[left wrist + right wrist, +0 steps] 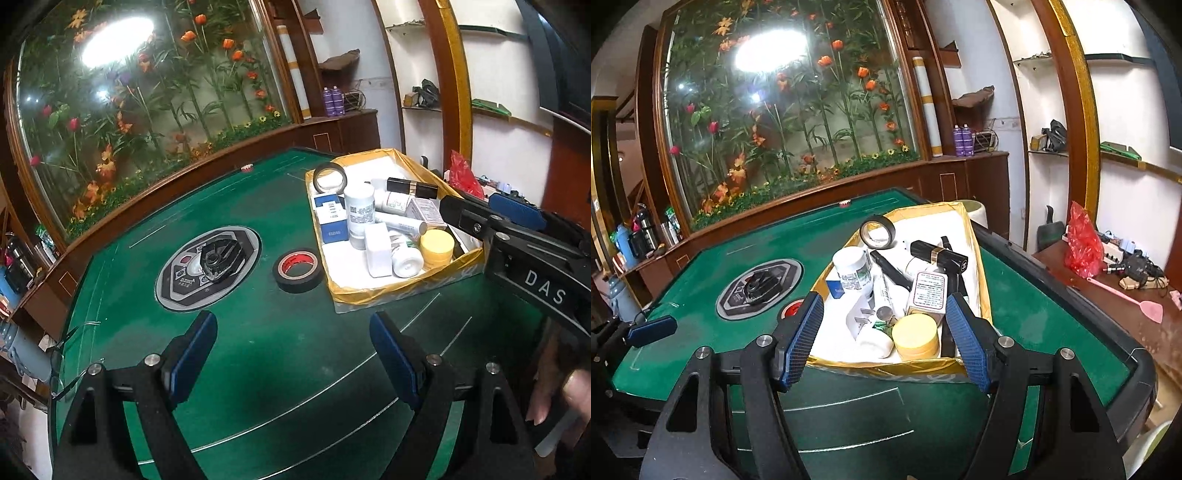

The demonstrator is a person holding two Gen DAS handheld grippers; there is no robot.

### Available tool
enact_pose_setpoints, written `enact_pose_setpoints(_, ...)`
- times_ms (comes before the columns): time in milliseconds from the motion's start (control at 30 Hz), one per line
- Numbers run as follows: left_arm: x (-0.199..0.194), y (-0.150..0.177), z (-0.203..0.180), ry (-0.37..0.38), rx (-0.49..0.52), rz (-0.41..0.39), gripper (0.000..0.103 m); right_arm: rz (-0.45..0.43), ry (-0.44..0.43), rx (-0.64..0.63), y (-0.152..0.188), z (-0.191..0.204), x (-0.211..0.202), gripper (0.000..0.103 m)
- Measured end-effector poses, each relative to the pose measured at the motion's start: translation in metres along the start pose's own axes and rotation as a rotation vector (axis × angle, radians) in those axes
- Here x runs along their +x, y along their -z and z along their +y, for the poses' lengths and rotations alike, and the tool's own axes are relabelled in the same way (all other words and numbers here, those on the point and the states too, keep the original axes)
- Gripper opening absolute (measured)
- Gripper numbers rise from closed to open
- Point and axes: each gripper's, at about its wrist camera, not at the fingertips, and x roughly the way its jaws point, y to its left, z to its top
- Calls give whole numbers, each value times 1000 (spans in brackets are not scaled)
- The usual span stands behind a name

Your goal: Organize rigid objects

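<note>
Black tape (297, 270) alone on tabletop (258, 350); both tools spread, empty; box (402, 291) crowded; dropped tape may topple bottles.

The left finger of the right gripper (884, 339) hides most of the red-cored tape roll (792, 309).

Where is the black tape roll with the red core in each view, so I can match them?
Left wrist view: black tape roll lies flat on the green table, centre, just left of the box.
Right wrist view: mostly hidden behind the left finger; only its red core shows.
Shared landmark: yellow jar.
</note>
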Motion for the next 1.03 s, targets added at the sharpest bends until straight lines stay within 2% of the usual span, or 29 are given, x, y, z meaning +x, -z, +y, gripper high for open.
enact_pose_setpoints(700,-2,1,-2,33,7,5,85,-1,4,3,1,0,0,70)
enact_pose_setpoints(967,0,-2,13,86,-67,32,85,-5,4,4,2,1,0,70)
enact_pose_setpoints(1033,1,-2,12,69,-64,34,85,-4,5,4,2,1,0,70)
